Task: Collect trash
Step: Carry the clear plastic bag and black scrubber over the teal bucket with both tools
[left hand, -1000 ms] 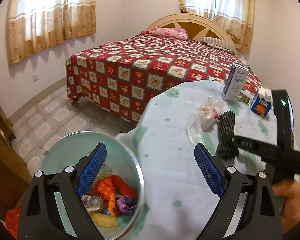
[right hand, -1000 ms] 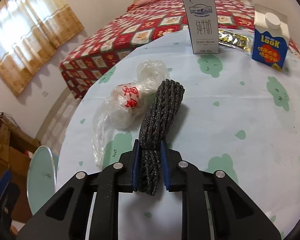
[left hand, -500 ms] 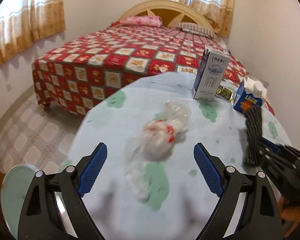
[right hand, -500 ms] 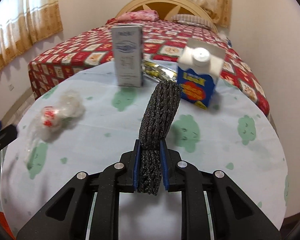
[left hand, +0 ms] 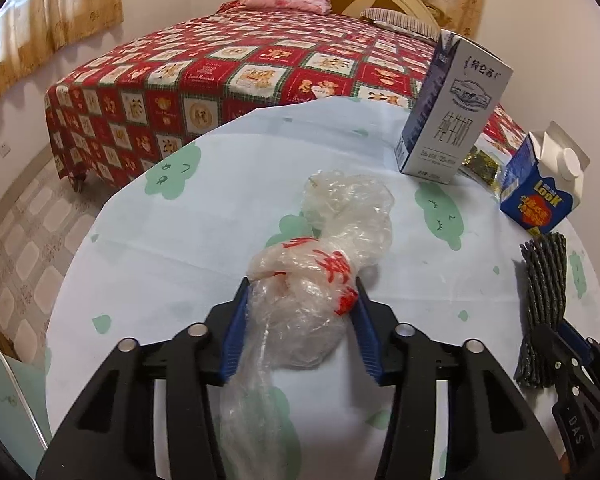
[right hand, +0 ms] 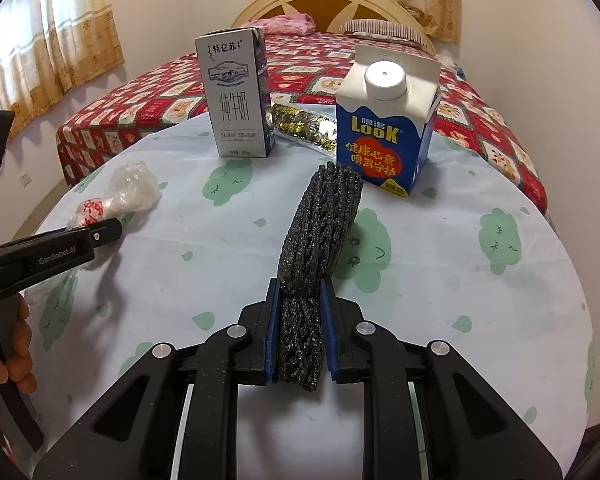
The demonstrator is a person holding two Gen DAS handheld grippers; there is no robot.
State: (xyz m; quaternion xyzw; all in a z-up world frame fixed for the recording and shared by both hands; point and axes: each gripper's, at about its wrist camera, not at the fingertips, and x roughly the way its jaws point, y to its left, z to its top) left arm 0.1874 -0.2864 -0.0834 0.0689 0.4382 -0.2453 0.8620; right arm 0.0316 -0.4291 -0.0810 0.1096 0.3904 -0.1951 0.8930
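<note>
Two pieces of trash are in our grip above the table (right hand: 500, 312): the left gripper (left hand: 300, 304) pinches the crumpled bag (left hand: 316, 280), the right gripper (right hand: 300, 312) is clamped on the black bundle (right hand: 320, 228). The slick bag's loose tail may slip or snag as we lift.

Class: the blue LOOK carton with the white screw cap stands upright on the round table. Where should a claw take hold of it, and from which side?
Grip the blue LOOK carton across its flat side walls, below the sloped white top, coming level from the near table edge. Its upright pose and straight walls suit closing pads. The cap is probably too small and round, and the tall white milk carton stands close on one side.
</note>
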